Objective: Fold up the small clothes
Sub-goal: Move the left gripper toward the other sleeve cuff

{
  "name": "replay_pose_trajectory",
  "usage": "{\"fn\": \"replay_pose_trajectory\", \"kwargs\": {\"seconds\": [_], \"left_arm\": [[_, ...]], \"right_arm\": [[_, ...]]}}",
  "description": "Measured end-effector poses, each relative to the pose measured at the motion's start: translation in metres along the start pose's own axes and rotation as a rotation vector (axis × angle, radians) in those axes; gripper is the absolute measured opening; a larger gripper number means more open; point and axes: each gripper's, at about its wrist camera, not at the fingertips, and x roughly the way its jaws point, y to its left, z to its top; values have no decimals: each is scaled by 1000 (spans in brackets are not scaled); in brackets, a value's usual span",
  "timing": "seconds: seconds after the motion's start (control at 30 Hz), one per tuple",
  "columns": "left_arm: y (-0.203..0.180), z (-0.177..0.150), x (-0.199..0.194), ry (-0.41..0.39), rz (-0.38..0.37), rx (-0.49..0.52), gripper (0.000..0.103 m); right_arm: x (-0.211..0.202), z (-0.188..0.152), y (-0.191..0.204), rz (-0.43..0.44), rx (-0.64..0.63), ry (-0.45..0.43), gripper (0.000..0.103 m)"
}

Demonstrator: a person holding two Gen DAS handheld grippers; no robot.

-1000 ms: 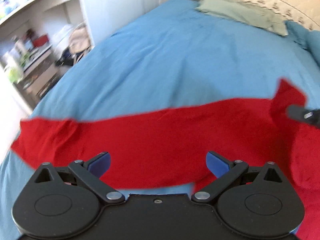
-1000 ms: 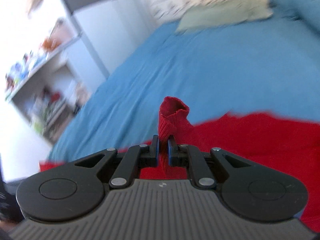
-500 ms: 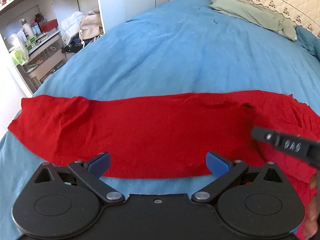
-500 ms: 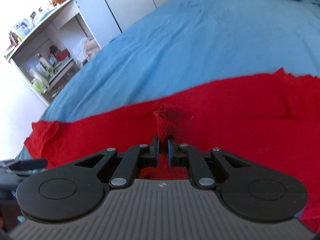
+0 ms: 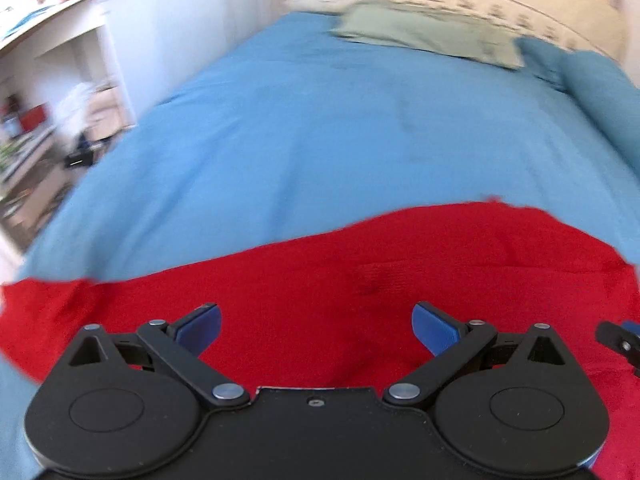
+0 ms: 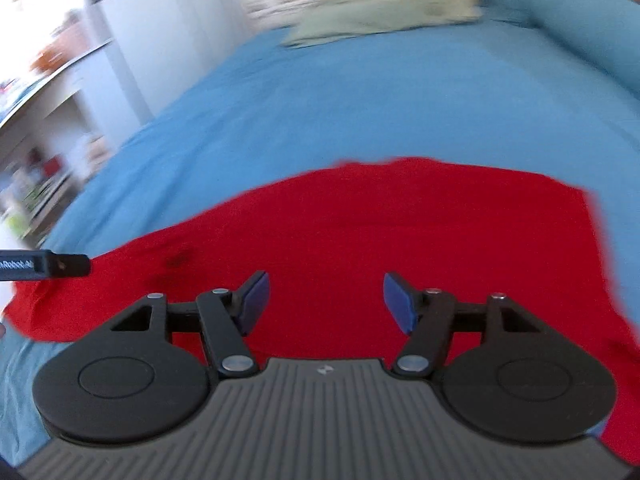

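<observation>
Both tongs, left [image 5: 316,322] and right [image 6: 326,300], spread apart and holding nothing above red garment [image 6: 400,232] flat on bed [image 5: 340,120], probably partly folded, further folds likely left.

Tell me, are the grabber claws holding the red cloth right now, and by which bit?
No, nothing is held. The left gripper and right gripper both stand open over the red cloth, which lies spread on the blue bed.

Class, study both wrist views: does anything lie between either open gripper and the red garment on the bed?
Nothing visible does. The left gripper and right gripper are both open directly over the red garment, spread on the blue bedcover.
</observation>
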Motion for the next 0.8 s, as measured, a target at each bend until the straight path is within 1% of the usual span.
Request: {"fn": "replay_pose_trajectory", "kwargs": {"seconds": [0.07, 0.13, 0.2, 0.27, 0.33, 0.4, 0.47, 0.53, 0.63, 0.73, 0.8], "left_arm": [[-29, 3, 9, 5, -39, 28, 103], [-53, 3, 19, 1, -70, 44, 103], [-73, 0, 34, 1, -86, 58, 103], [-81, -3, 52, 17, -77, 46, 103], [-81, -8, 72, 48, -65, 21, 103], [-76, -14, 88, 74, -28, 10, 103], [-69, -18, 100, 100, 7, -2, 103], [-61, -21, 108, 113, 9, -6, 103], [-58, -21, 106, 111, 9, 5, 103], [-59, -21, 95, 112, 32, -22, 103], [-53, -25, 89, 117, 36, -66, 103]], "right_arm": [[-17, -4, -39, -47, 64, 6, 79], [-25, -9, -74, -92, 108, 12, 79], [-27, -12, -100, -98, 134, 0, 79], [-23, -16, -119, -97, 129, -10, 79], [-13, -21, -131, -104, 125, -2, 79], [-4, -29, -142, -125, 144, 9, 78], [-2, -43, -157, -112, 180, 4, 77], [-1, -45, -153, -109, 151, -7, 77], [-2, -43, -144, -135, 71, 17, 77], [-11, -32, -144, -119, 83, 17, 78], [-19, -30, -133, -111, 81, 16, 79]]}}
